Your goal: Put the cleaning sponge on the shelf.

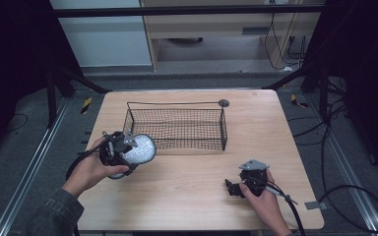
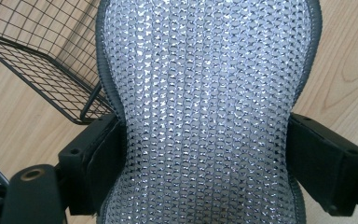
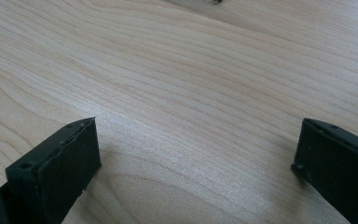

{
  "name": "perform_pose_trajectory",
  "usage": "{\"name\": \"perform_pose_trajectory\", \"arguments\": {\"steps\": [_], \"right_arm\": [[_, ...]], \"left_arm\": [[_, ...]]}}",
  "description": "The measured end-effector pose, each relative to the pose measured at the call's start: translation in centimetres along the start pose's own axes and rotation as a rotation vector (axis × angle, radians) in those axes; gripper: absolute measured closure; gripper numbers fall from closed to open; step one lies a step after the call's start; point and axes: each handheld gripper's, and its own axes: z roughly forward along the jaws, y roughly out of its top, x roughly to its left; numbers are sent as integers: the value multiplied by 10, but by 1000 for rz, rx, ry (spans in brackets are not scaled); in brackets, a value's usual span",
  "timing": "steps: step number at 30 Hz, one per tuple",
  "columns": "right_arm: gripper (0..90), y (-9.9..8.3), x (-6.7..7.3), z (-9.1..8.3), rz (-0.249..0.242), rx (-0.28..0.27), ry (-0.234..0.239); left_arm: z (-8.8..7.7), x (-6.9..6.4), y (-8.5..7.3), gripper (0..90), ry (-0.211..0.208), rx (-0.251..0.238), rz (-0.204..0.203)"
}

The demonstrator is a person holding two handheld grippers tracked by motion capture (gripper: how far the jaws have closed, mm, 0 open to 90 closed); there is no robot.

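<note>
A silvery, glittering mesh scouring pad (image 1: 140,149) with a dark edge is squeezed at its waist between the two black pads (image 2: 103,156) of my left gripper (image 1: 129,151). The gripper holds it just above the table, by the front left corner of a black wire basket (image 1: 177,129). In the left gripper view the scouring pad (image 2: 205,70) rises between the jaws, with the basket's corner (image 2: 42,70) behind it at the upper left. My right gripper (image 1: 233,187) rests low on the table at the front right. Its jaws stand wide apart with bare wood between them (image 3: 196,149).
The light wooden table (image 1: 187,201) is square, with floor rails along both sides. The basket looks empty and stands at the middle back; a small round grey disc (image 1: 223,103) sits at its far right corner. Cables trail over the floor at the right.
</note>
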Motion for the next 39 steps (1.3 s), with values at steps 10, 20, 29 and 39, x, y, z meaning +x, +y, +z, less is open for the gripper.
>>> {"name": "perform_pose_trajectory", "arguments": {"steps": [10,20,29,39], "right_arm": [[4,0,0,0,1,-1,1],[4,0,0,0,1,0,2],[4,0,0,0,2,-2,1],[4,0,0,0,3,-1,2]], "left_arm": [[-5,0,13,154,20,4,48],[-8,2,28,156,39,3,78],[-8,8,40,154,52,-3,92],[-8,12,49,155,74,1,112]]}}
